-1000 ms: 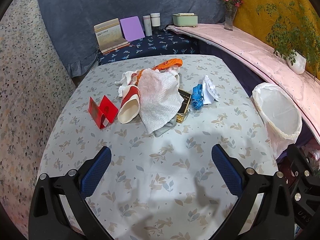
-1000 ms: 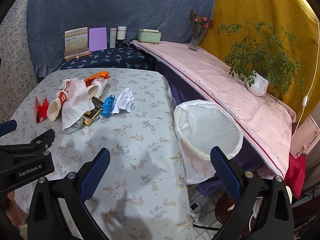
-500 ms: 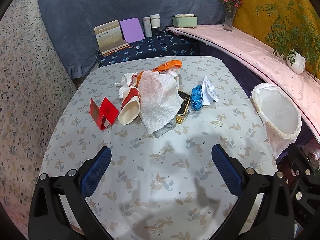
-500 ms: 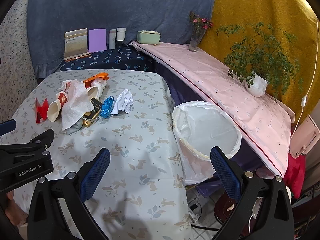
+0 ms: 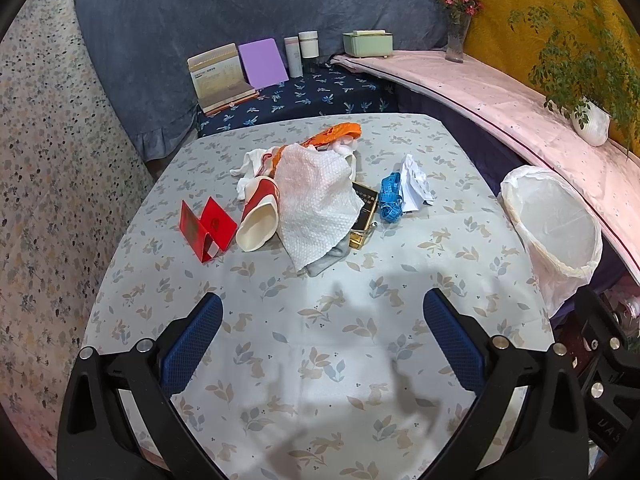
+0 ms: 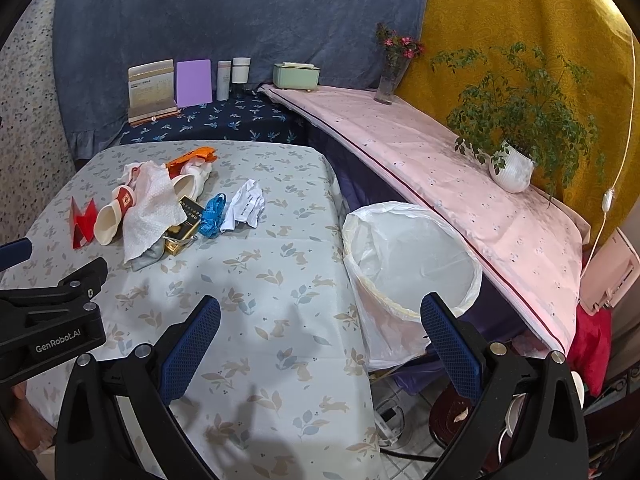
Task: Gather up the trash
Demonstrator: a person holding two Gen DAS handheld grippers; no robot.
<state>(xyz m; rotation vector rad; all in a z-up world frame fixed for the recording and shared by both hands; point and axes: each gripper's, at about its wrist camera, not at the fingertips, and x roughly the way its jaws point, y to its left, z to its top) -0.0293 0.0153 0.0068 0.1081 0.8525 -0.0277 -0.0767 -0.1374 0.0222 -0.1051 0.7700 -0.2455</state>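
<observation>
still both claws (image 5: 322, 320) (image 6: 320, 322) hang open, trash pile (image 5: 316, 196) untouched.

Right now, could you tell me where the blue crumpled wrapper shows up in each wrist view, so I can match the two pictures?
Left wrist view: the blue crumpled wrapper lies right of centre, on the table beyond the open fingers.
Right wrist view: the same wrapper lies left of centre, in the upper half.
Shared landmark: the crumpled white paper lies against its right side in both views.
</observation>
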